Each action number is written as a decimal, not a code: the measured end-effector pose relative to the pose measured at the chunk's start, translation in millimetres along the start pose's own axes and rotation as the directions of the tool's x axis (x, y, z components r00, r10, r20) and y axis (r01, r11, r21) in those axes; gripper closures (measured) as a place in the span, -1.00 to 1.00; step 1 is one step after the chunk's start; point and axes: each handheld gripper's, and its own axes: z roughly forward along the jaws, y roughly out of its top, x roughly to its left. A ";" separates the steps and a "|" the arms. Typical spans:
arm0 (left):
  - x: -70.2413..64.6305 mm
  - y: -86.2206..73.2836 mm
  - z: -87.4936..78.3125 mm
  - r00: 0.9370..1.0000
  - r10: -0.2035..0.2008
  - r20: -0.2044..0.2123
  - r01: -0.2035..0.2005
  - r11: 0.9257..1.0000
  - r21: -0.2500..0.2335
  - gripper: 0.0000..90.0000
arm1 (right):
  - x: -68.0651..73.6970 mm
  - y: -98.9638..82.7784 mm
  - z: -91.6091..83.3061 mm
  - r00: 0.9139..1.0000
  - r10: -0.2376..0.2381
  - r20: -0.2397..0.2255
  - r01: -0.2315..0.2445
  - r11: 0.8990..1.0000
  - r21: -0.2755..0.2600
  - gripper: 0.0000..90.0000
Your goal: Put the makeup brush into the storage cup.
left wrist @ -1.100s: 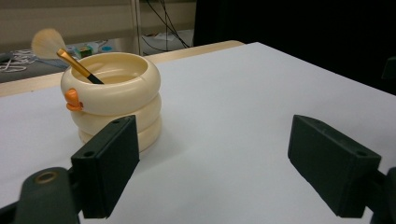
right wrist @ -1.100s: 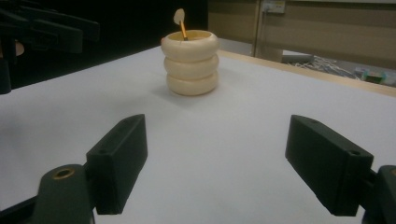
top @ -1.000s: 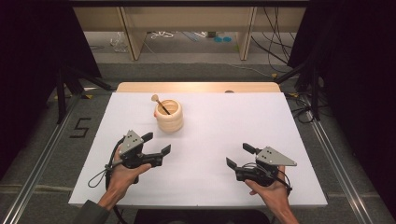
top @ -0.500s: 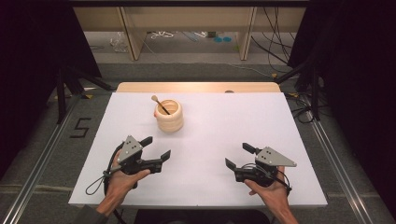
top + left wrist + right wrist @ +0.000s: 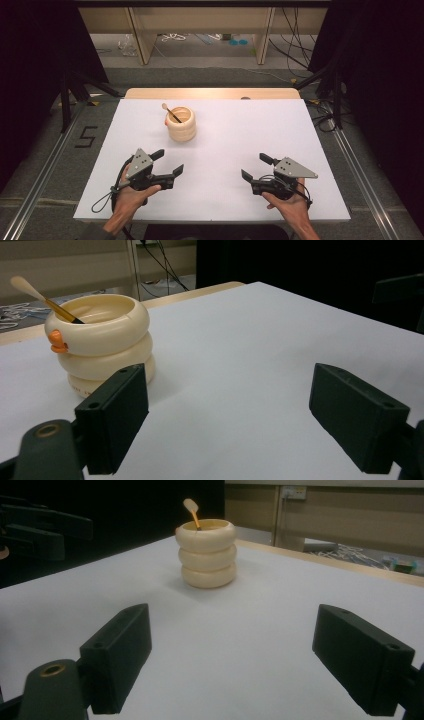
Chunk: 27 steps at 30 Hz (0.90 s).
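A cream ribbed cup (image 5: 181,124) (image 5: 100,345) (image 5: 206,553) stands on the white table (image 5: 240,130), left of middle and toward the back. A thin stick with a pale rounded tip (image 5: 170,112) (image 5: 42,299) (image 5: 191,511) leans out of it. A small orange knob (image 5: 58,341) sits on its side. My left gripper (image 5: 167,162) (image 5: 230,420) is held near the front left, open, with nothing between its jaws. My right gripper (image 5: 256,167) (image 5: 232,660) is at the front right, open and empty too. Both point toward the cup from a distance.
A wooden strip (image 5: 210,93) borders the table's far edge. Beyond it are wooden shelf legs (image 5: 140,40) and cables (image 5: 295,45) on the floor. Metal rails (image 5: 45,165) run along both sides. A "5" mark (image 5: 86,136) is on the floor at left.
My left gripper has shifted slightly forward and to the right across the table. The right gripper and the cup have stayed where they were.
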 end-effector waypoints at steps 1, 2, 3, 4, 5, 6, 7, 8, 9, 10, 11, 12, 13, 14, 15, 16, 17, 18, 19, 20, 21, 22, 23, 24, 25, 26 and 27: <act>0.0 0.0 0.0 1.000 0.000 0.000 0.000 1.000 0.000 -0.65 | 0.0 0.1 0.1 1.000 -0.004 -0.004 0.004 1.000 -0.004 -0.63; -2.0 -0.5 -0.5 1.000 0.015 0.003 -0.015 1.000 0.002 -0.65 | 0.5 0.4 -0.5 1.000 -0.003 0.002 0.003 1.000 -0.001 -0.63; -2.0 -0.5 -0.5 1.000 0.015 0.003 -0.015 1.000 0.002 -0.65 | 0.5 0.4 -0.5 1.000 -0.003 0.002 0.003 1.000 -0.001 -0.63; -2.8 -0.9 -1.0 1.000 0.016 0.001 -0.016 1.000 0.000 -0.65 | 0.2 0.8 0.5 1.000 0.002 -0.015 -0.002 1.000 -0.019 -0.63; -3.2 -1.1 -1.5 1.000 0.021 0.002 -0.021 1.000 0.000 -0.65 | 0.2 0.8 0.5 1.000 0.002 -0.015 -0.002 1.000 -0.019 -0.63; -4.5 -2.0 -2.7 1.000 0.026 0.002 -0.026 1.000 0.000 -0.65 | 0.1 1.2 -0.5 1.000 0.001 -0.012 -0.001 1.000 -0.013 -0.63; -5.8 -2.7 -3.2 1.000 0.021 0.005 -0.021 1.000 0.001 -0.65 | 0.4 1.0 -0.3 1.000 0.001 -0.008 -0.001 1.000 -0.014 -0.63; -5.8 -2.7 -3.2 1.000 0.021 0.005 -0.021 1.000 0.001 -0.65 | 0.4 0.8 0.2 1.000 0.004 -0.015 -0.004 1.000 -0.016 -0.63; -6.0 -3.1 -3.7 0.999 0.031 0.010 -0.031 0.999 0.005 -0.65 | 0.4 0.8 0.2 1.000 0.004 -0.015 -0.004 1.000 -0.016 -0.63; -7.5 -4.2 -3.8 1.000 0.026 0.012 -0.026 1.000 0.005 -0.65 | -0.3 1.4 -0.7 1.000 -0.014 0.002 0.014 1.000 -0.002 -0.63; -7.5 -4.2 -3.8 1.000 0.026 0.012 -0.026 1.000 0.005 -0.65 | 0.5 0.7 1.6 1.000 -0.005 -0.020 0.005 1.000 -0.014 -0.63; -7.9 -4.3 -3.8 0.999 0.035 0.011 -0.035 0.999 0.008 -0.65 | 1.0 0.5 1.2 1.000 -0.006 -0.021 0.006 1.000 -0.004 -0.63; -7.9 -4.3 -3.8 0.999 0.035 0.011 -0.035 0.999 0.008 -0.65 | 1.0 0.5 1.2 1.000 -0.006 -0.021 0.006 1.000 -0.004 -0.63; -7.9 -4.7 -4.3 0.999 0.039 0.009 -0.039 0.999 0.013 -0.65 | 1.6 0.0 1.5 1.000 -0.010 -0.023 0.010 1.000 0.003 -0.63; -7.9 -4.7 -4.3 0.999 0.039 0.009 -0.039 0.999 0.013 -0.65 | 1.6 0.0 1.5 1.000 -0.010 -0.023 0.010 1.000 0.003 -0.63; -7.8 -5.0 -4.4 0.999 0.038 0.009 -0.038 0.999 0.011 -0.65 | 2.3 0.0 1.7 1.000 -0.012 -0.015 0.012 1.000 -0.003 -0.63; -7.8 -5.2 -4.6 0.999 0.038 0.008 -0.038 0.999 0.010 -0.65 | 2.3 0.0 1.7 1.000 -0.012 -0.015 0.012 1.000 -0.003 -0.63; -8.0 -6.1 -5.3 0.999 0.043 0.004 -0.043 0.999 0.014 -0.65 | 2.3 0.1 1.1 1.000 -0.009 -0.013 0.009 1.000 -0.001 -0.63; -8.0 -6.1 -5.3 0.999 0.043 0.004 -0.043 0.999 0.014 -0.65 | 2.3 0.1 1.1 1.000 -0.009 -0.013 0.009 1.000 -0.001 -0.63; -8.5 -6.9 -6.2 0.999 0.038 -0.002 -0.038 0.999 0.017 -0.65 | 1.5 0.4 1.1 1.000 -0.011 -0.028 0.011 1.000 0.004 -0.63; -8.2 -7.2 -7.0 0.999 0.043 0.001 -0.043 0.999 0.016 -0.65 | 1.7 0.6 1.1 1.000 -0.005 -0.027 0.005 1.000 0.002 -0.63; -8.8 -7.3 -8.1 0.999 0.035 0.001 -0.035 0.999 0.014 -0.65 | 1.2 1.0 0.3 1.000 -0.006 -0.027 0.006 1.000 0.008 -0.63; -8.8 -7.3 -8.1 0.999 0.035 0.001 -0.035 0.999 0.014 -0.65 | 1.2 1.0 0.3 1.000 -0.006 -0.027 0.006 1.000 0.008 -0.63; -8.8 -7.1 -8.2 0.999 0.035 0.000 -0.035 0.999 0.011 -0.65 | 0.9 0.7 0.5 1.000 -0.005 -0.025 0.005 1.000 0.008 -0.63; -8.8 -6.9 -8.2 0.999 0.032 0.000 -0.032 0.999 0.008 -0.65 | 0.5 0.1 1.0 1.000 -0.006 -0.020 0.006 1.000 0.003 -0.63; -8.7 -6.9 -8.4 1.000 0.029 -0.004 -0.029 1.000 0.006 -0.65 | 0.7 -0.1 1.3 1.000 -0.009 -0.018 0.009 1.000 0.004 -0.63; -8.3 -6.8 -8.6 0.999 0.033 -0.004 -0.033 0.999 0.006 -0.65 | 0.7 -0.1 1.3 1.000 -0.009 -0.018 0.009 1.000 0.004 -0.63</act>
